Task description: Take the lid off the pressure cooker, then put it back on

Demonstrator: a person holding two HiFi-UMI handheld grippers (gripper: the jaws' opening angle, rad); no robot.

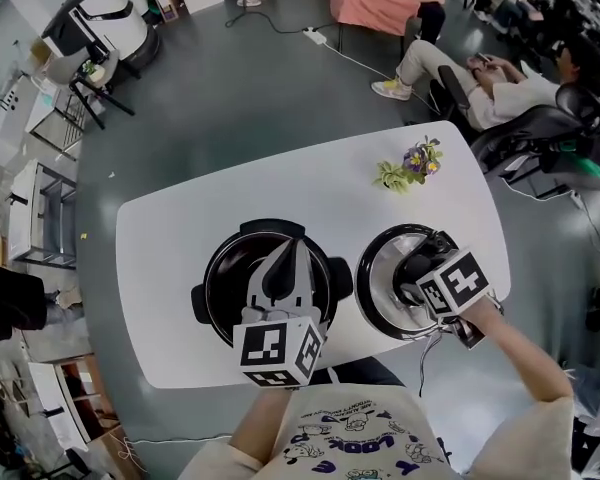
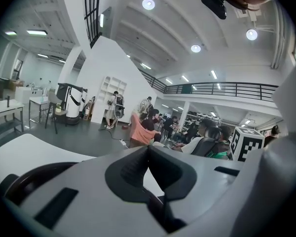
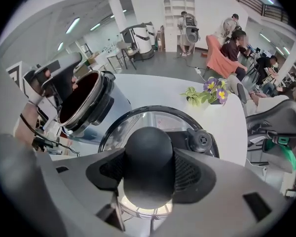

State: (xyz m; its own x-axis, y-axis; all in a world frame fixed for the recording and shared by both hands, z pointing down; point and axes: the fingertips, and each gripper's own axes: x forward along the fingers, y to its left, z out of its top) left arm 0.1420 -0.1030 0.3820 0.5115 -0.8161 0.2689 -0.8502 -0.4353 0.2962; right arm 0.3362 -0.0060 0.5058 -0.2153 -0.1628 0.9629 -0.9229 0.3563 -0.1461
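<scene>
Lid [image 3: 138, 118]: rigid, shiny metal, likely weighty.
Best hold: round black knob [image 3: 149, 144], centred.
Right tool [image 3: 149, 168]: clamped around knob.
Left tool [image 2: 148, 154]: closed, empty.

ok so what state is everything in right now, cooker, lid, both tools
pressure cooker: open, lid off, upright on the table
lid: off, just right of the cooker, held by its knob
left tool: shut, empty, over the open cooker
right tool: shut on the lid's knob
flowers: lying on the table, untouched
</scene>
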